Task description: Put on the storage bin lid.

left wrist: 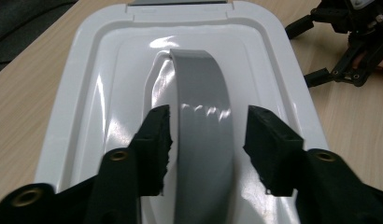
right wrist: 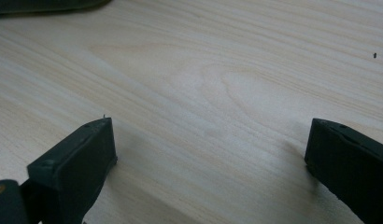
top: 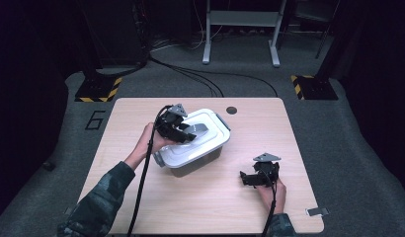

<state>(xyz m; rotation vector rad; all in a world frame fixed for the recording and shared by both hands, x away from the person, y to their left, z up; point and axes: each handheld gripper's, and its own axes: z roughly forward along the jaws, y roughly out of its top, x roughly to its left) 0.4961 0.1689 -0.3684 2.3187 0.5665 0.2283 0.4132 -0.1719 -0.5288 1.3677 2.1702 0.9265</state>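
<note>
**Grey handle of the white-lidded box straddled by the left gripper**

A clear plastic storage box with a white snap-on lid [top: 200, 143] is seen left of centre in the high view, resting on the pale wooden table [top: 141, 118]. A grey arched handle [left wrist: 203, 121] is set in a recess along the middle of the lid. In the left gripper view this handle runs up the centre of the frame, and the left gripper [left wrist: 208, 140] is placed over it with one black jaw on either side. The jaws are parted: the left-hand pad is seen right against the handle's edge, while a strip of white lid shows between the handle and the right-hand pad, so no pinch is made. In the high view the left gripper is held above the lid by a hand in a camouflage sleeve [top: 99, 197].

The right gripper [top: 250, 178] is held low over bare table at the lower right of the high view, well apart from the box. Its jaws are spread wide, with nothing but wood grain between them.
</note>
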